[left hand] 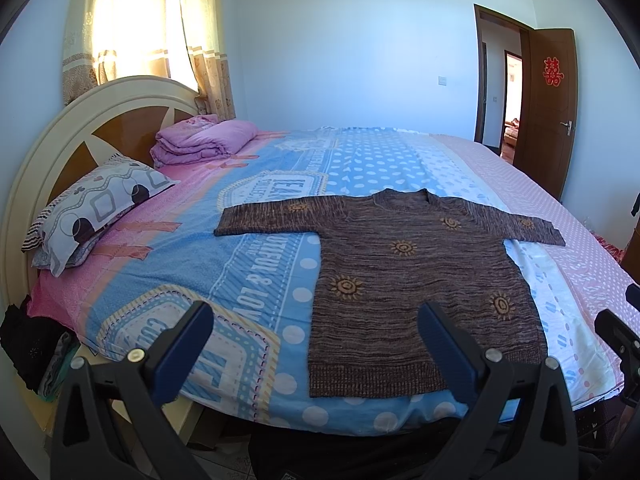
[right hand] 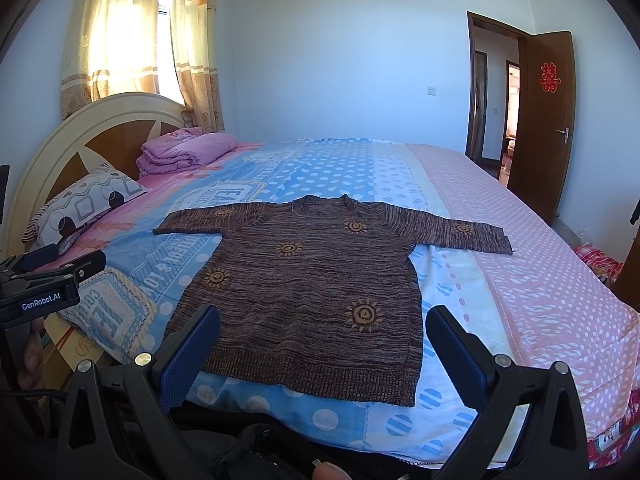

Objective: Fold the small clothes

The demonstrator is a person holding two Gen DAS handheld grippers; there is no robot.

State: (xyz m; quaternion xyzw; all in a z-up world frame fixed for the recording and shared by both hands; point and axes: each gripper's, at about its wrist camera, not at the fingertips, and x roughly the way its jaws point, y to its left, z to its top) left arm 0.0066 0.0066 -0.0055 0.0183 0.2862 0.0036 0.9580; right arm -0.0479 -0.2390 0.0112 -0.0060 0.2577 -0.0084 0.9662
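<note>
The brown knit sweater (left hand: 416,280) lay flat, sleeves spread, near the bed's (left hand: 248,280) front edge. The left gripper (left hand: 316,344) and right gripper (right hand: 322,344) hovered wide, empty. Soft, probably light and stretchy, it seemed best pinched at a cuff or hem corner.

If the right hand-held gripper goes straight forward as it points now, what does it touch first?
Probably the sweater: the open right hand-held gripper aims over its hem, which lies flat on the bed. Nothing else shows in between, though depth is unclear.
</note>
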